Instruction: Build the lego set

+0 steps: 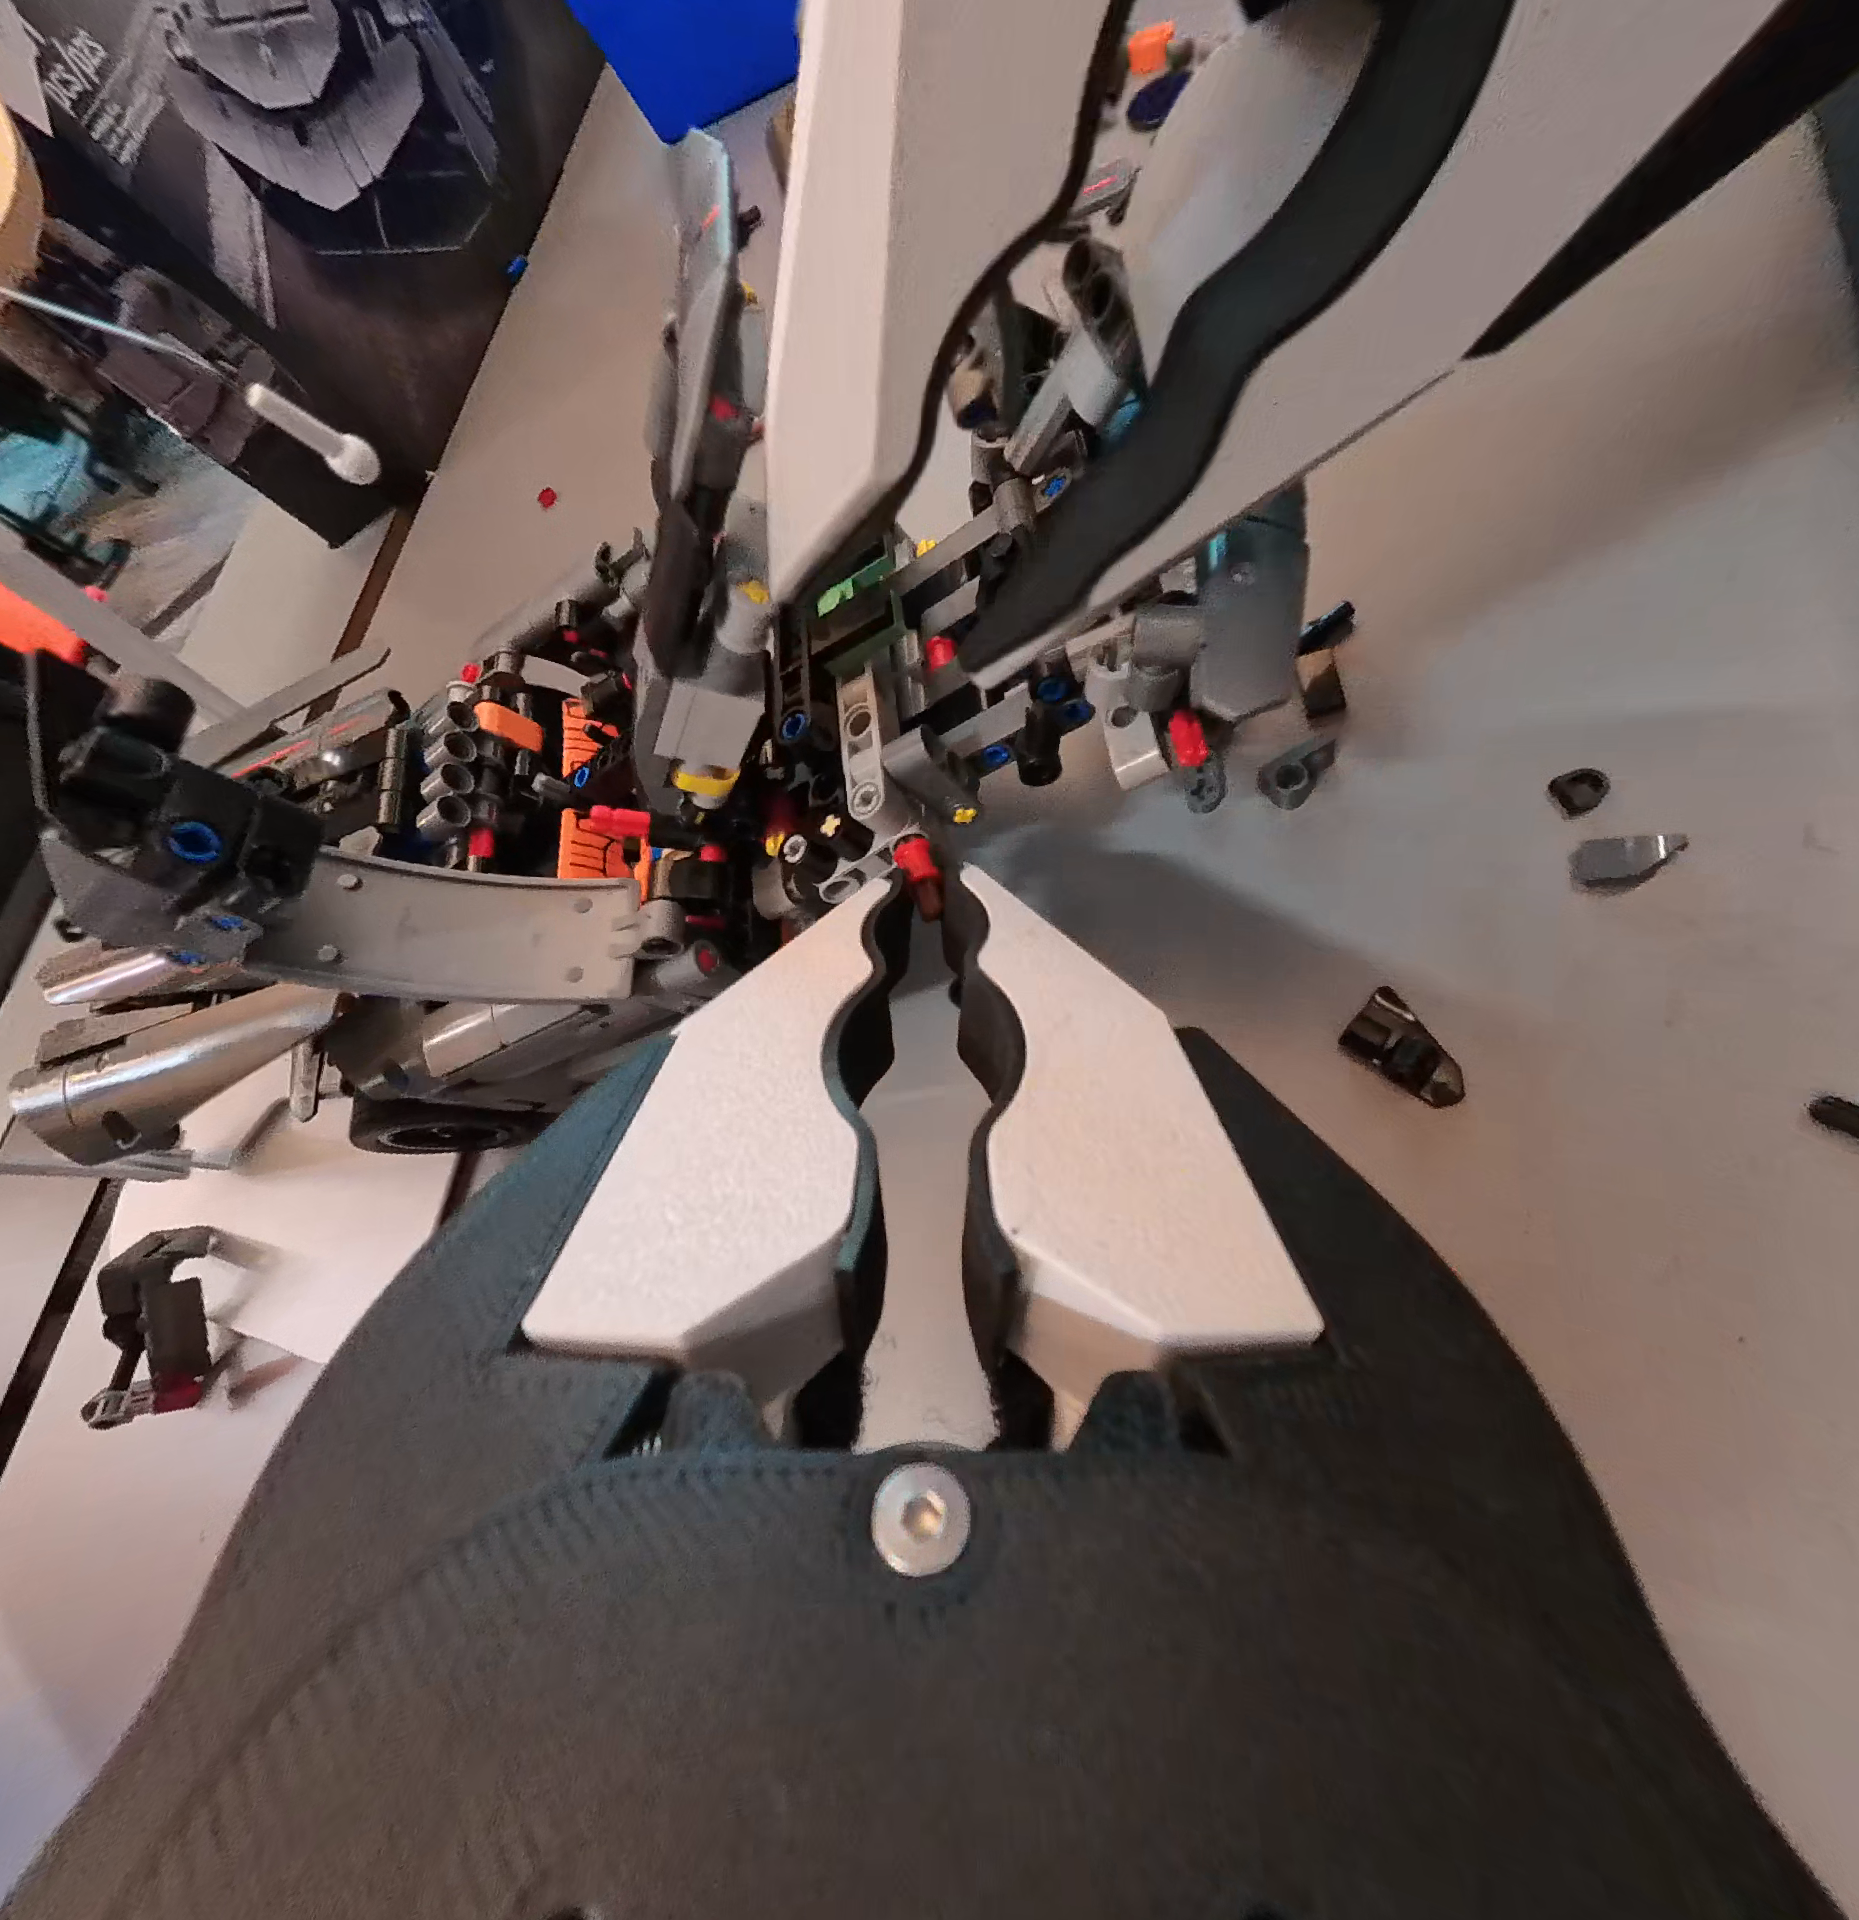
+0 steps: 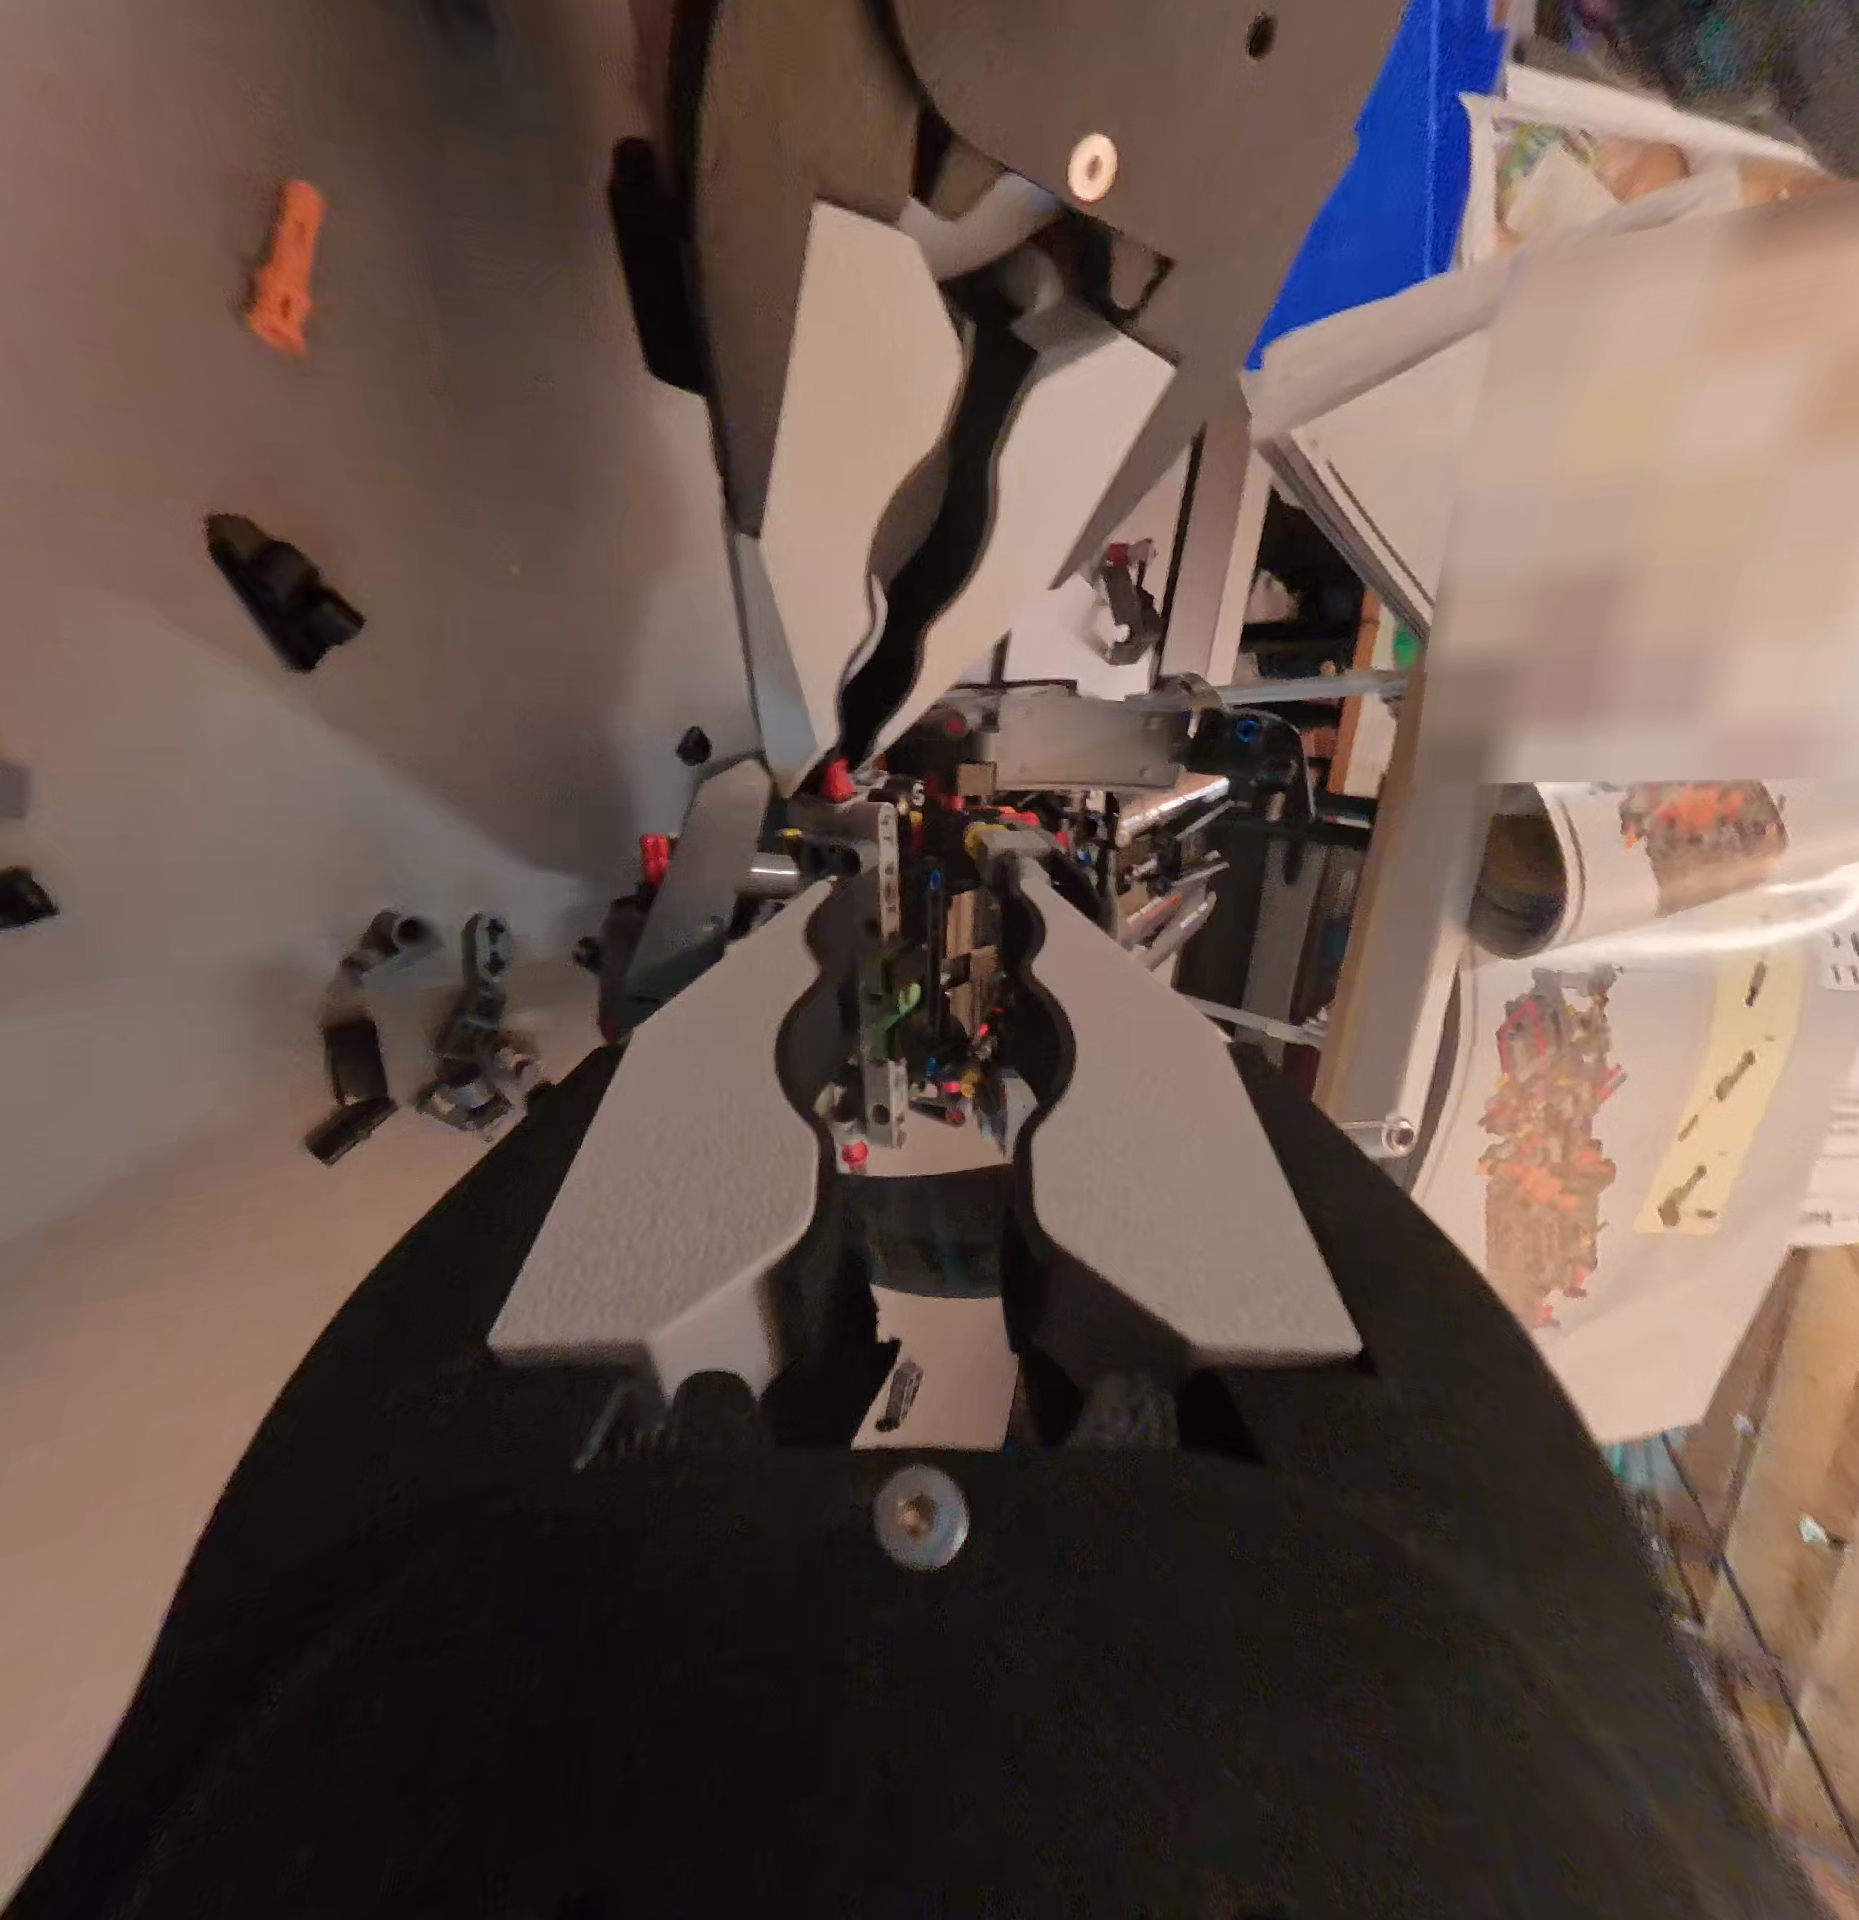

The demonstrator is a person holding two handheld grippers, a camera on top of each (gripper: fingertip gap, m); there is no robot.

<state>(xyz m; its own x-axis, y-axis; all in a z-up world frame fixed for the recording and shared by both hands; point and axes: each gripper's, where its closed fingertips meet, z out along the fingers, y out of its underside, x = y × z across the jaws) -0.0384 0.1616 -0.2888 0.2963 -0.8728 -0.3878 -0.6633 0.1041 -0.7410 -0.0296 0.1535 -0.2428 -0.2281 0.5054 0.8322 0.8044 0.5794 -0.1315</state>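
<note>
A partly built grey Technic car model [image 1: 468, 935] with orange, red and blue parts lies on the white table [image 1: 1527, 1351]. My left gripper [image 1: 923, 896] is shut on a small red pin [image 1: 920, 868] and holds it against a grey beam at the model's edge. My right gripper [image 1: 878, 613] comes in from above with its fingers closed around the model's middle. In the right wrist view my right gripper [image 2: 925, 883] straddles the model [image 2: 1070, 743], and the left gripper [image 2: 840, 764] reaches in from the top with the red pin [image 2: 837, 777] at its tips.
Loose black pieces [image 1: 1403, 1044] and grey pieces [image 1: 1621, 857] lie right of the model. A small black sub-assembly [image 1: 151, 1320] lies at the lower left. The set's dark box [image 1: 281, 208] stands behind. An orange piece [image 2: 286, 270], an open instruction booklet [image 2: 1631, 1091] and a blue bin [image 2: 1372, 208] are nearby. The left gripper's tips are roughly 5 cm from the right gripper's. The orange piece [image 2: 286, 270] lies around 11 cm away from my left fingertips.
</note>
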